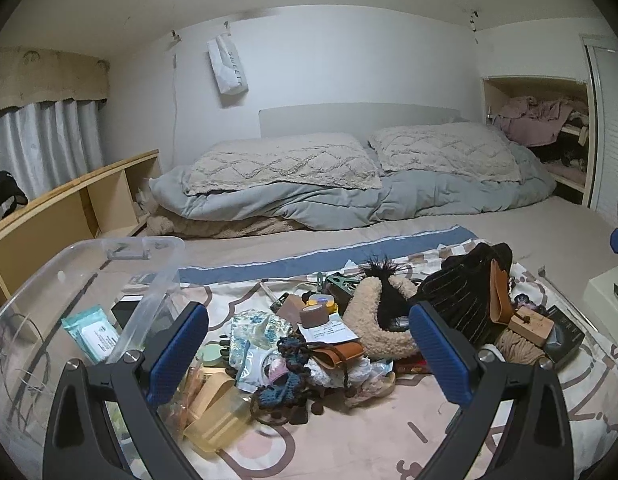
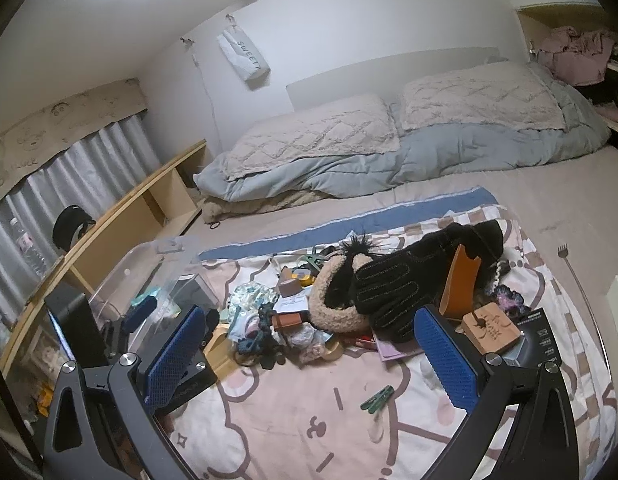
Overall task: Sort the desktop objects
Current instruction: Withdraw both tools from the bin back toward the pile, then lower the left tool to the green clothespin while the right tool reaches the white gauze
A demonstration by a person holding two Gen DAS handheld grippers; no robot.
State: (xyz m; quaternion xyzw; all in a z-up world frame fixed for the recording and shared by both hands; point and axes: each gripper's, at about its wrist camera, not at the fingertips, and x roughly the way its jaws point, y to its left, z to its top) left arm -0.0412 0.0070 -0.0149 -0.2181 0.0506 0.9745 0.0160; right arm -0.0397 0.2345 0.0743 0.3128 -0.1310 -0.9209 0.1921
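your bed's pink cartoon blanket (image 2: 309, 420) carries the clutter pile (image 1: 309, 344): black glove (image 2: 389, 292), fleecy slipper (image 1: 373, 320), wooden block (image 2: 491, 332). your clear bin (image 1: 121, 280) sits left of it, wipes pack (image 1: 93, 336) inside. left gripper (image 1: 309, 360) and right gripper (image 2: 309, 360) both hover spread wide, holding nothing.

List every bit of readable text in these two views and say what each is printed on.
"SWEET": on the white bag hanging on the wall.
Curtain valance: faint drawn faces and lettering, too faint to read.
Black booklet: white print, too small to read.
Wooden block: engraved marks, unreadable.
Paper slip in the pile: print too small.
Wipes pack label: blurred.
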